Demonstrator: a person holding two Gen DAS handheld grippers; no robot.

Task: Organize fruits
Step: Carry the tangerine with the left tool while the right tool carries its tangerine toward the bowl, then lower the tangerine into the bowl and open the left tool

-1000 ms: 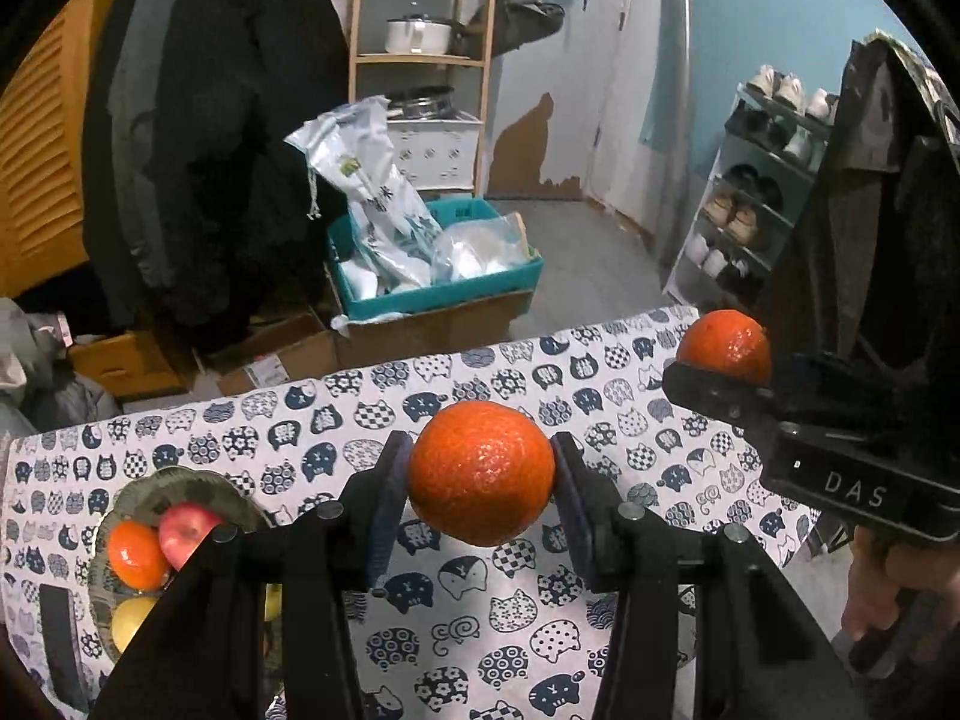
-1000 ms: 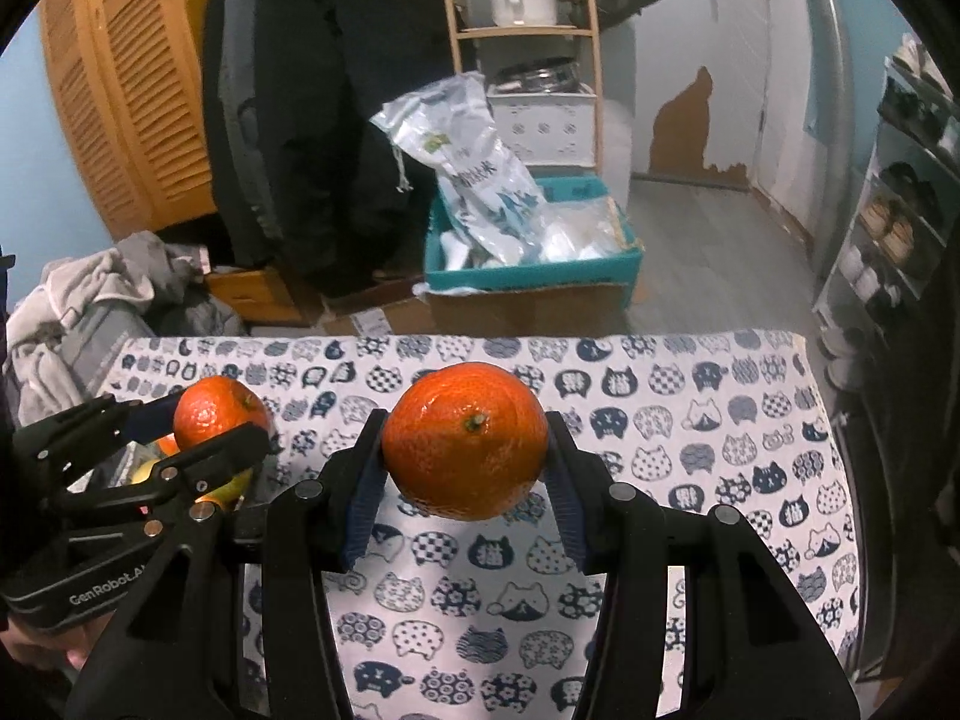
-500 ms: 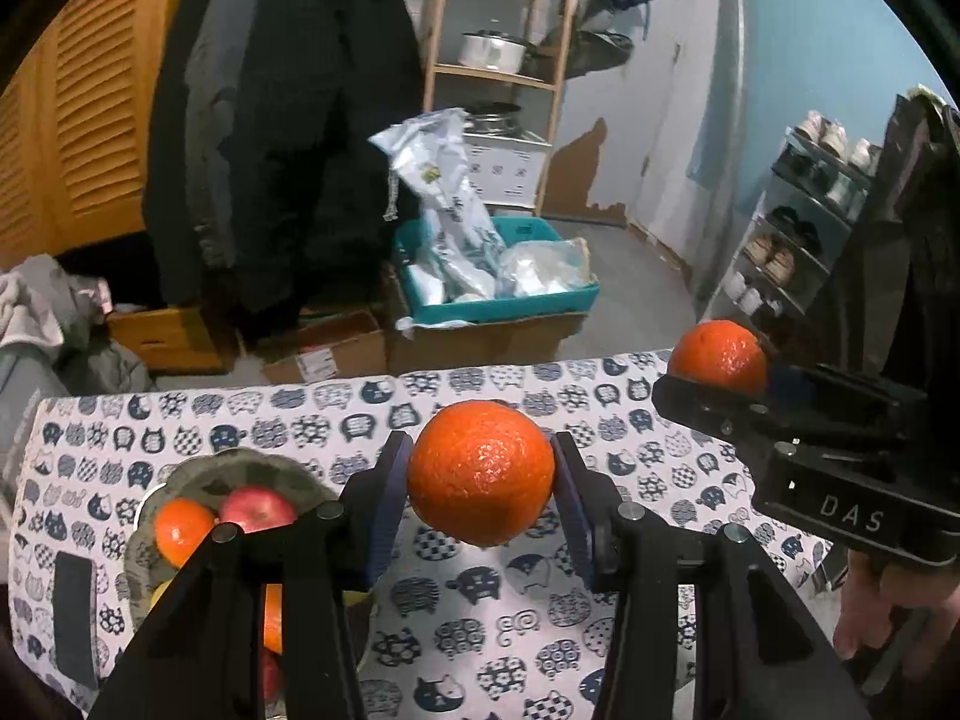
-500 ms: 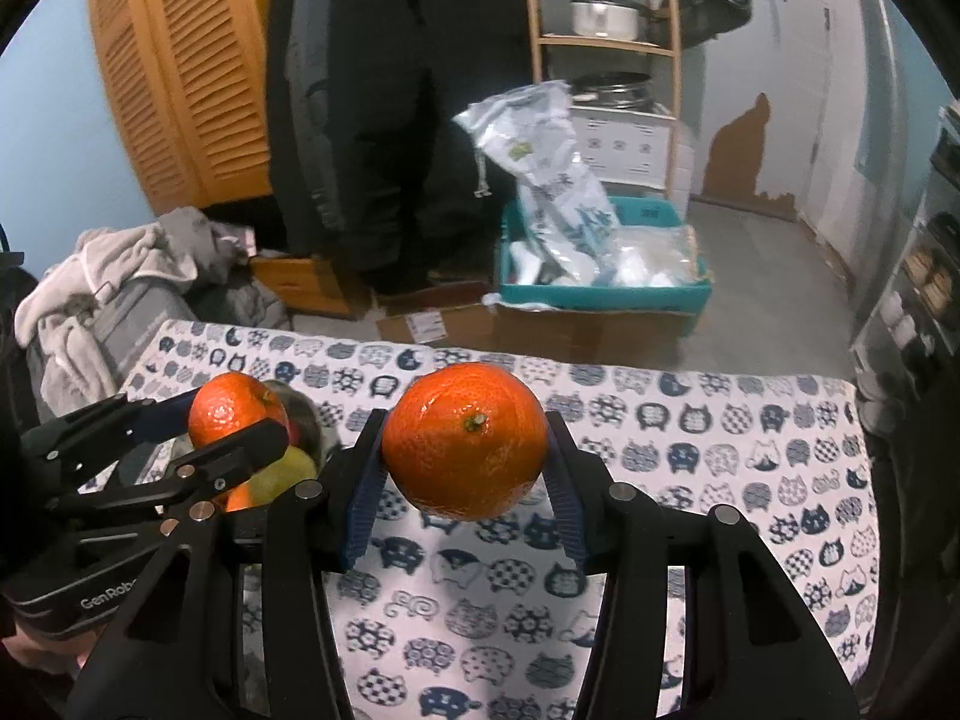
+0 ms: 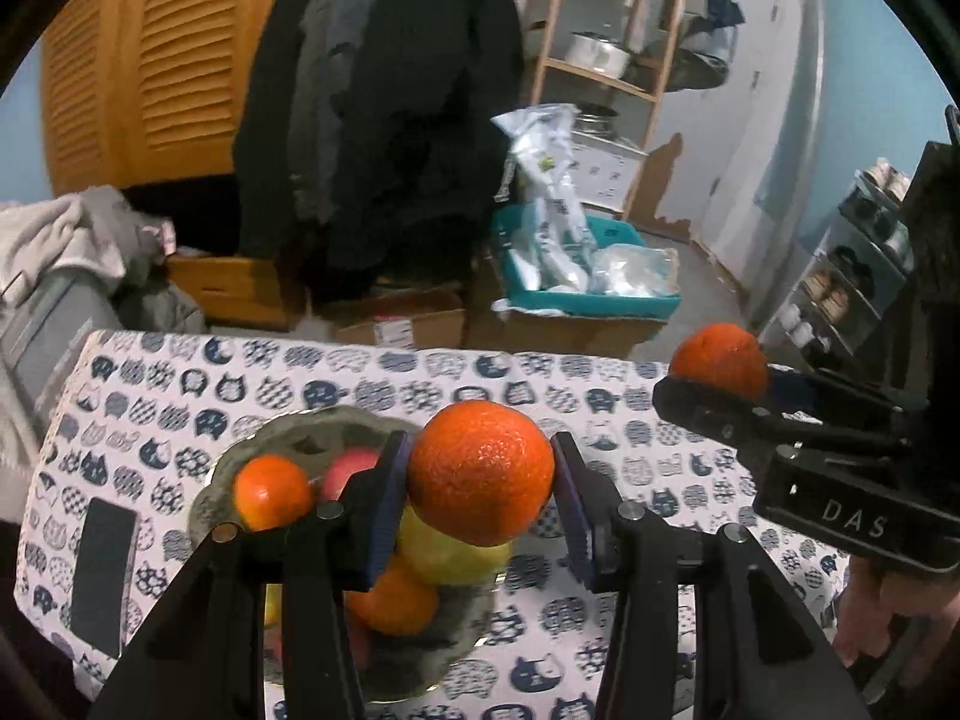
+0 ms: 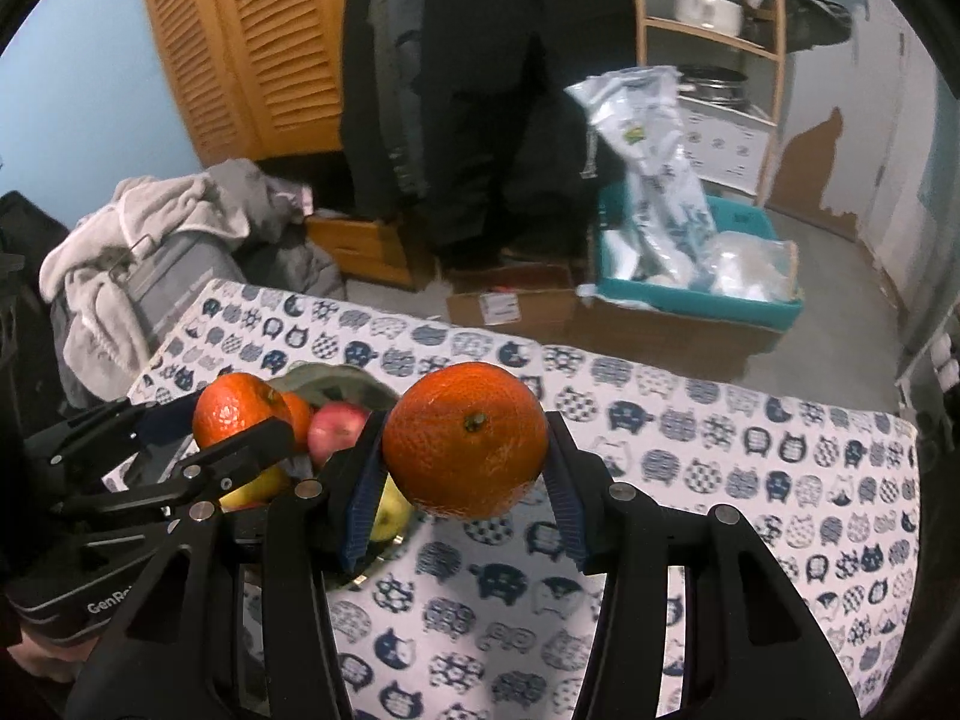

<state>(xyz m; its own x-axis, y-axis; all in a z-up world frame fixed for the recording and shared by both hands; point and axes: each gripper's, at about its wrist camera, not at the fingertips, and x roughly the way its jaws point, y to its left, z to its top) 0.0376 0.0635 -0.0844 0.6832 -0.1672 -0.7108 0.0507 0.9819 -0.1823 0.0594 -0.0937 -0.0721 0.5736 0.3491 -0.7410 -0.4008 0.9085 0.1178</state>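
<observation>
My left gripper (image 5: 480, 480) is shut on an orange (image 5: 480, 462) and hangs over the glass fruit bowl (image 5: 240, 468). In the bowl lie a small orange (image 5: 273, 492), a red apple (image 5: 348, 465), a yellow apple (image 5: 444, 555) and another orange (image 5: 393, 600). My right gripper (image 6: 465, 450) is shut on a second orange (image 6: 468, 432), just right of the bowl (image 6: 342, 378). In the left wrist view the right gripper (image 5: 720, 375) shows at the right edge with its orange (image 5: 717, 360). The right wrist view has the left gripper (image 6: 237, 420) with its orange (image 6: 231, 408) above the bowl.
The table (image 6: 750, 468) has a cat-pattern cloth. A dark phone (image 5: 102, 570) lies left of the bowl. Beyond the far edge stand cardboard boxes (image 6: 510, 300), a teal bin (image 6: 690, 294) with bags, hanging coats and a wooden shelf. A hand (image 5: 870, 618) grips the right tool.
Both grippers have carried their oranges leftward across the table. The bowl has come from the left edge to under the left gripper. Both grips stay the same.
</observation>
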